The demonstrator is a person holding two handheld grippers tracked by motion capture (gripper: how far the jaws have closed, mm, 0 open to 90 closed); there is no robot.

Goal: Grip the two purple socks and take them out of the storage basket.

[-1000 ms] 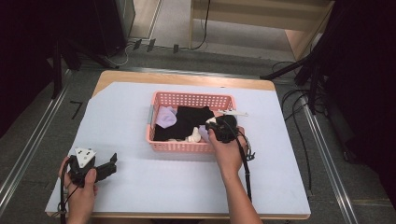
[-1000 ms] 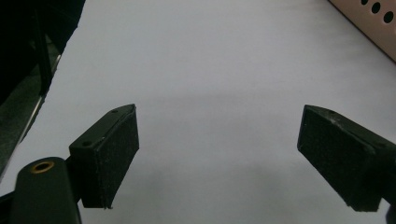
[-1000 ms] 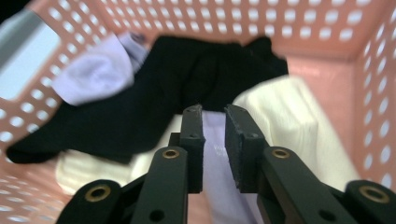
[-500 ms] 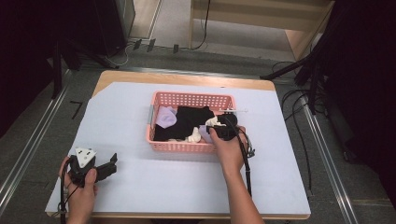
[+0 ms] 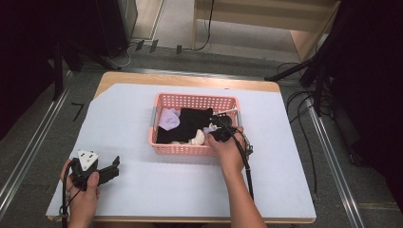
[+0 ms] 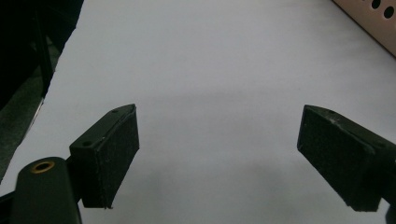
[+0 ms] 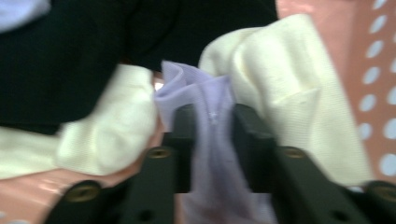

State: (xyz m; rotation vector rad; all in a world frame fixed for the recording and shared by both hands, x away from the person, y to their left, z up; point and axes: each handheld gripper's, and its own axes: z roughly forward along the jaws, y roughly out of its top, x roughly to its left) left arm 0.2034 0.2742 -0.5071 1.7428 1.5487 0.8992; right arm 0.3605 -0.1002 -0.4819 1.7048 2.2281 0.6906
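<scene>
Pink basket (image 5: 194,100); lilac cloth (image 7: 212,135); black tongs (image 7: 210,140).

I count 1 pink basket (image 5: 192,101) on 1 table (image 5: 128,118). Inside approx. 4 cloth pieces: 1 black (image 5: 190,123), 2 lilac (image 5: 169,118) (image 7: 212,140), and 1 cream (image 5: 196,137), maybe 2, I cannot separate them. Also 2 grippers: left (image 5: 110,167), right (image 7: 210,123).

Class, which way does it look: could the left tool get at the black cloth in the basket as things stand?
Probably yes. The left tool is open and holds nothing, with bare white table between it and the pink basket. The black cloth lies uncovered on top. The right tool works at the basket's other side.
</scene>
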